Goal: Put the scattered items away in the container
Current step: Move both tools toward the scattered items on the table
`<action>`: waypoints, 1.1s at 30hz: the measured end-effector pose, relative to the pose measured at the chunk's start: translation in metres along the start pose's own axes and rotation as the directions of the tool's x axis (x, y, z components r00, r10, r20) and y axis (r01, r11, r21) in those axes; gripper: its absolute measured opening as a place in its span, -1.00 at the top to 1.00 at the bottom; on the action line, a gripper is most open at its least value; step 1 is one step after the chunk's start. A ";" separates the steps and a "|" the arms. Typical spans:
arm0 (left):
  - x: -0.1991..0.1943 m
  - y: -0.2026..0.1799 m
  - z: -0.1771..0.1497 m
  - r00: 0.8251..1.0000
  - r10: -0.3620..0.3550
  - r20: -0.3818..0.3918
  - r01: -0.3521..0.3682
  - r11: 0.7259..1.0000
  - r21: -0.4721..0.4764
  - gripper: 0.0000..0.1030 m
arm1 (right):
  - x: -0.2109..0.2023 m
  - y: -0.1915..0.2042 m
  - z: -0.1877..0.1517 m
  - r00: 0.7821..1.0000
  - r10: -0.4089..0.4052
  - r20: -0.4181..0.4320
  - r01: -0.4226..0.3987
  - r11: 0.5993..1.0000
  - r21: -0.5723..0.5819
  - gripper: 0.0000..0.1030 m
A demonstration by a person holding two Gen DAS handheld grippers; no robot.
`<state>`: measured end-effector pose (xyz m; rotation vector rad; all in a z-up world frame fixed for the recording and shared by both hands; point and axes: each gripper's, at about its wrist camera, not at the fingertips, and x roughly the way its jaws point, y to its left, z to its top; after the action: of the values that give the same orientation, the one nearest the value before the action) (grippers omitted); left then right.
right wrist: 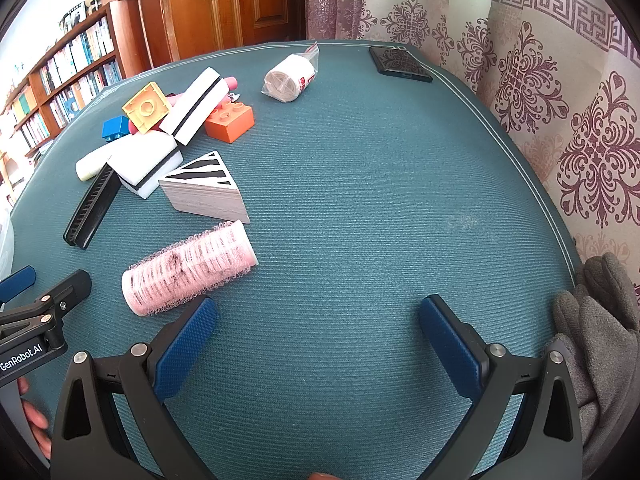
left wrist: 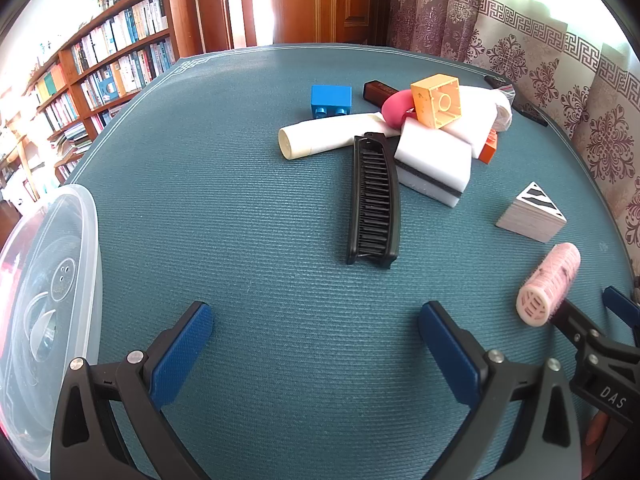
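A clear plastic container (left wrist: 52,280) stands at the table's left edge. My left gripper (left wrist: 316,340) is open over bare mat, with a black comb (left wrist: 374,200) ahead of it. Behind the comb lies a heap: white tube (left wrist: 320,138), white sponges (left wrist: 434,160), yellow block (left wrist: 438,100), blue brick (left wrist: 331,99), pink piece (left wrist: 396,108), orange brick (left wrist: 489,148). A striped wooden wedge (left wrist: 532,214) and pink hair roller (left wrist: 548,284) lie to the right. My right gripper (right wrist: 318,336) is open, the hair roller (right wrist: 190,266) just beyond its left finger.
A bagged tape roll (right wrist: 290,74) and a dark phone (right wrist: 400,64) lie at the far side of the teal mat (right wrist: 380,200). A grey glove (right wrist: 600,340) sits at the right edge by the curtain. A bookshelf and wooden door stand behind the table.
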<state>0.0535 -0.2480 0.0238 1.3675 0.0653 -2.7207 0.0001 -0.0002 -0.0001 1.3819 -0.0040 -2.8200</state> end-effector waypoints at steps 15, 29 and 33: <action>0.002 -0.003 0.001 1.000 0.004 0.004 -0.004 1.000 -0.003 -1.00 | 0.000 0.000 0.000 1.000 0.000 -0.001 0.000 1.000 0.000 -1.00; 0.002 -0.002 0.001 1.000 -0.002 0.003 0.002 1.000 -0.016 -1.00 | -0.002 -0.004 0.001 1.000 0.019 -0.008 -0.019 1.000 -0.011 -1.00; -0.004 -0.002 -0.001 0.999 -0.033 0.010 0.033 0.999 -0.032 -1.00 | -0.008 -0.006 -0.003 0.998 0.066 -0.002 -0.066 0.997 -0.029 -1.00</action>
<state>0.0563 -0.2458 0.0260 1.3564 0.1308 -2.7405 0.0078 0.0055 0.0044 1.3515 -0.0087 -2.7542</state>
